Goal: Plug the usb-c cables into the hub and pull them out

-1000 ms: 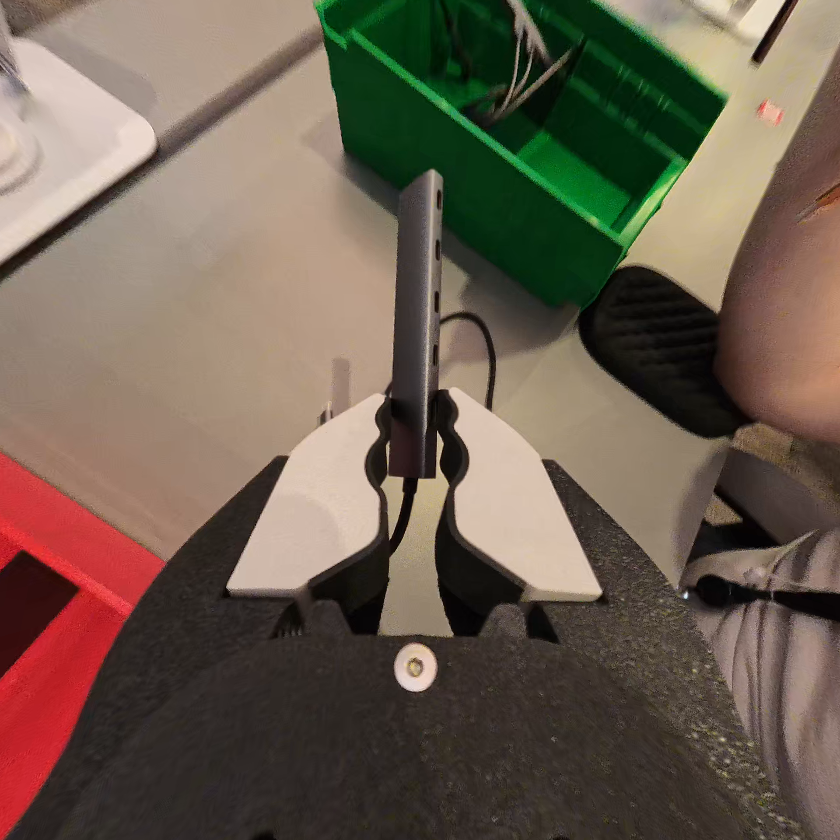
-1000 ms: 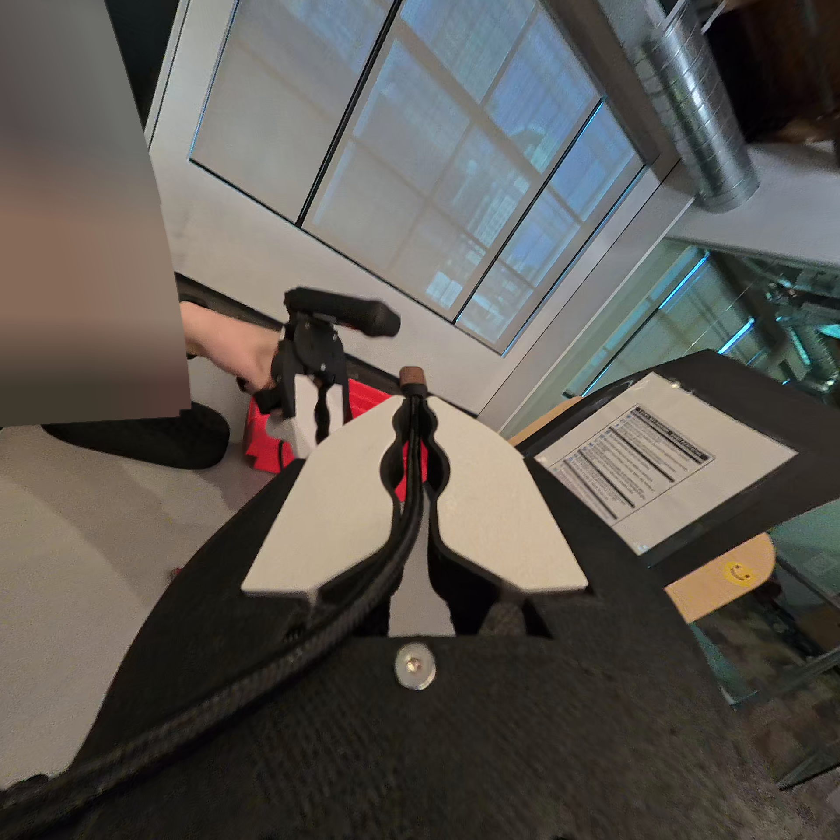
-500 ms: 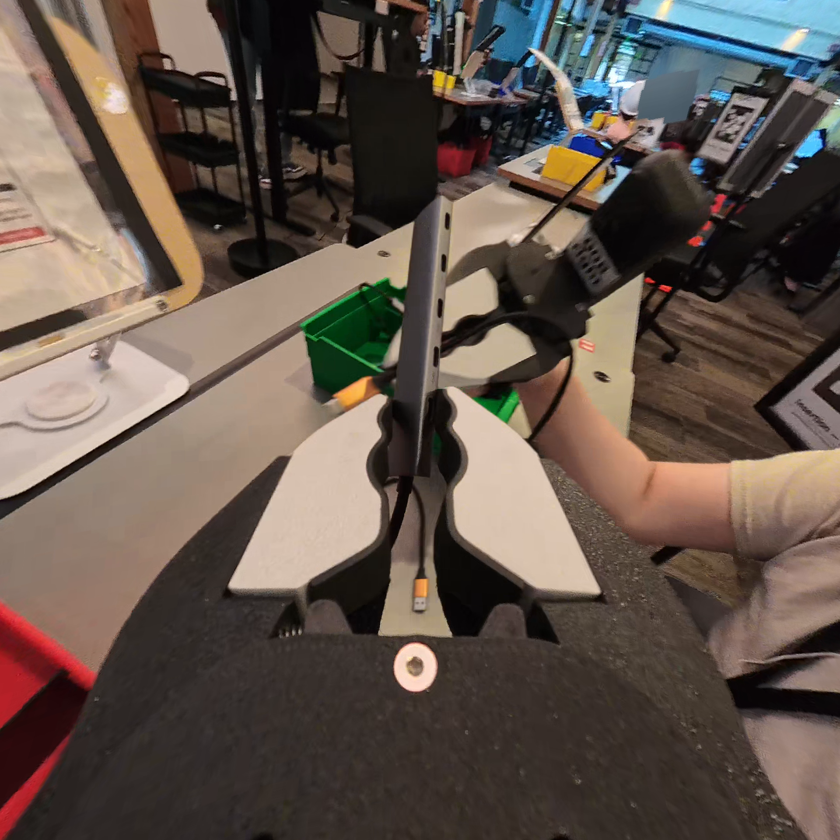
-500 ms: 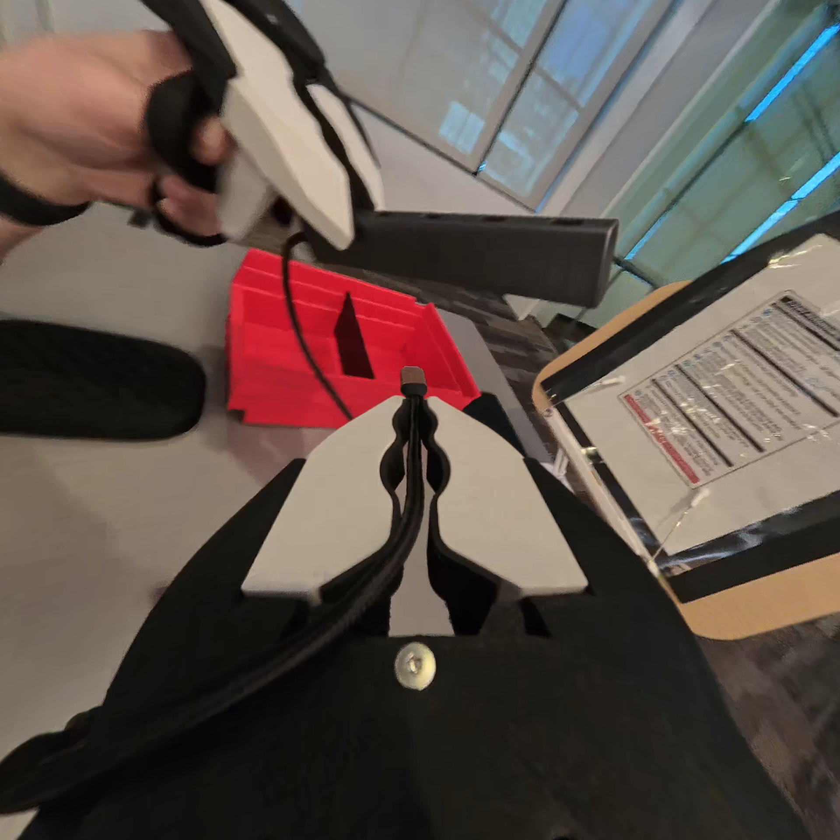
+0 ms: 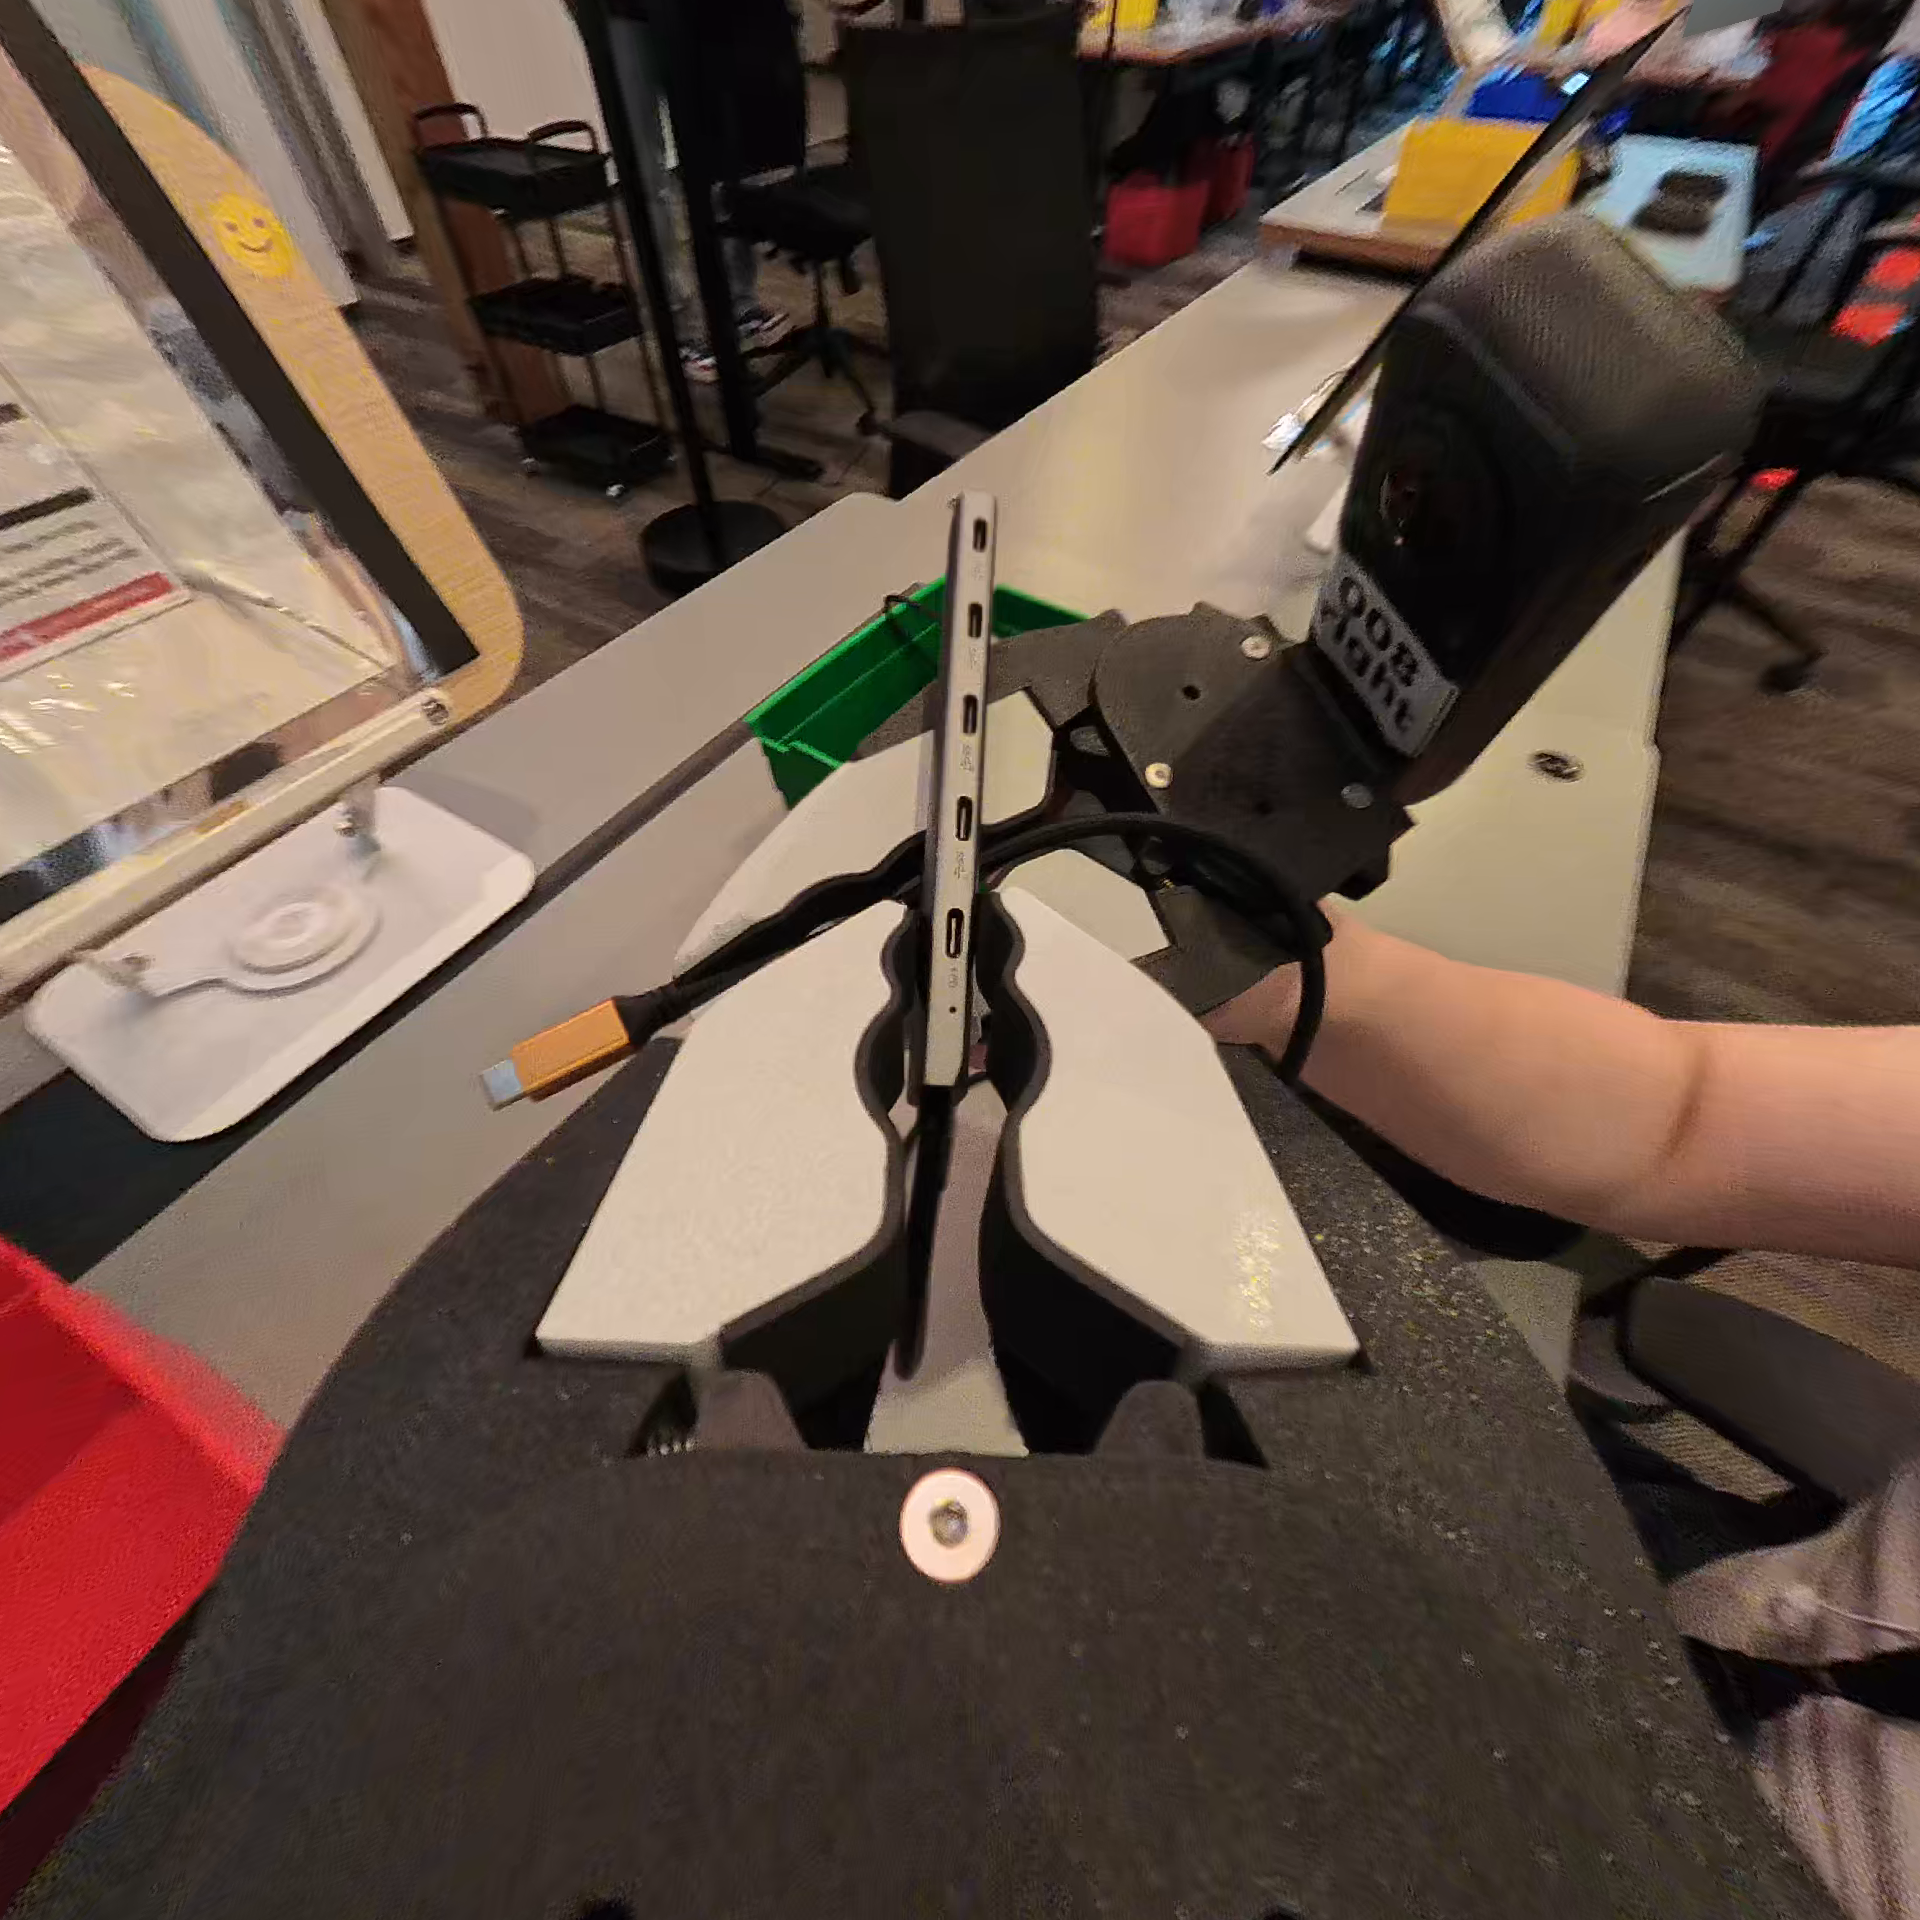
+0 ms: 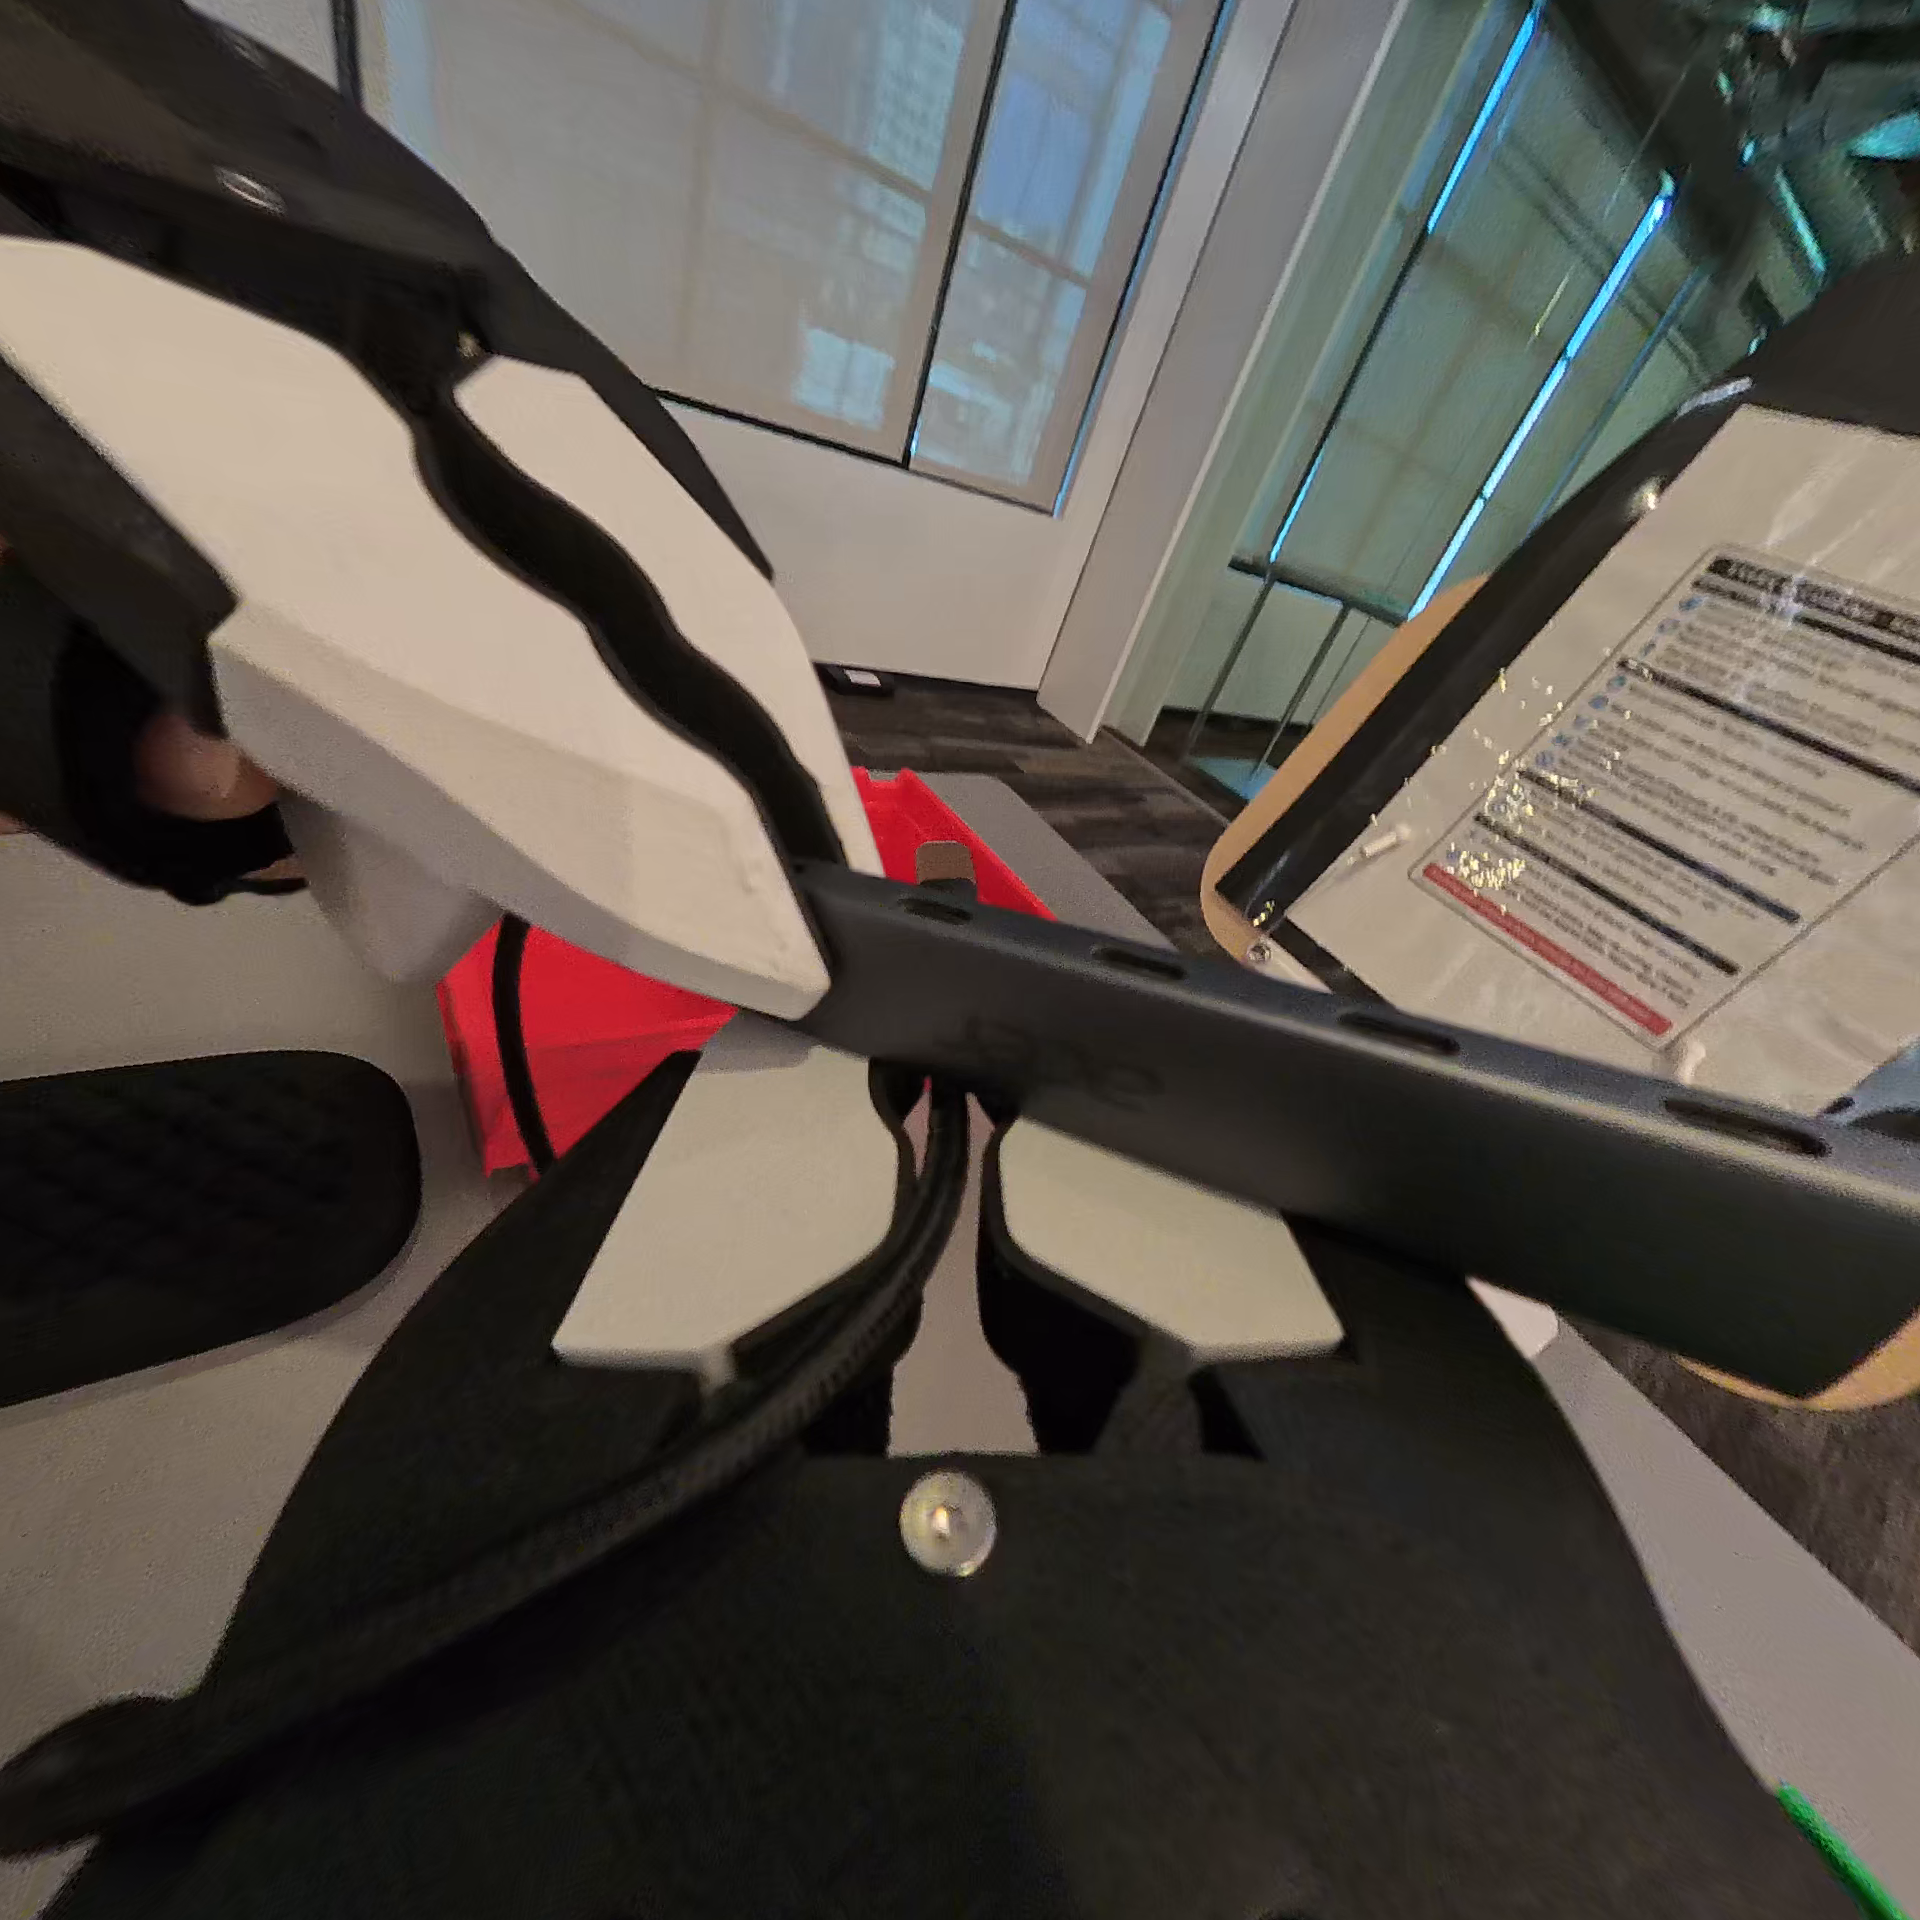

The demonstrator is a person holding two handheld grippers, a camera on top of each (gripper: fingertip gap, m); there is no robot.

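My left gripper (image 5: 951, 920) is shut on the near end of a dark grey hub (image 5: 964, 727), which stands up along the fingers with its row of ports facing me. My right gripper (image 6: 940, 1101) is shut on a black braided cable (image 6: 831, 1340). The cable's orange plug (image 5: 571, 1051) has passed behind the hub and sticks out on its left side, in no port. In the right wrist view the hub (image 6: 1351, 1101) crosses over my right fingertips, and the plug tip (image 6: 940, 862) shows just beyond its port edge. The left gripper (image 6: 499, 665) fills the upper left there.
A red bin (image 5: 94, 1455) is at the near left, also visible in the right wrist view (image 6: 613, 1023). A green bin (image 5: 852, 686) stands behind the hub on the grey table (image 5: 623, 727). A framed sign on a white base (image 5: 291, 935) stands left. A black pad (image 6: 177, 1195) lies on the table. There is about 6 centimetres between the tips of the two grippers.
The two grippers have come together. The right gripper moved in close behind the hub, and its plug now reaches past the hub. Both grips are unchanged.
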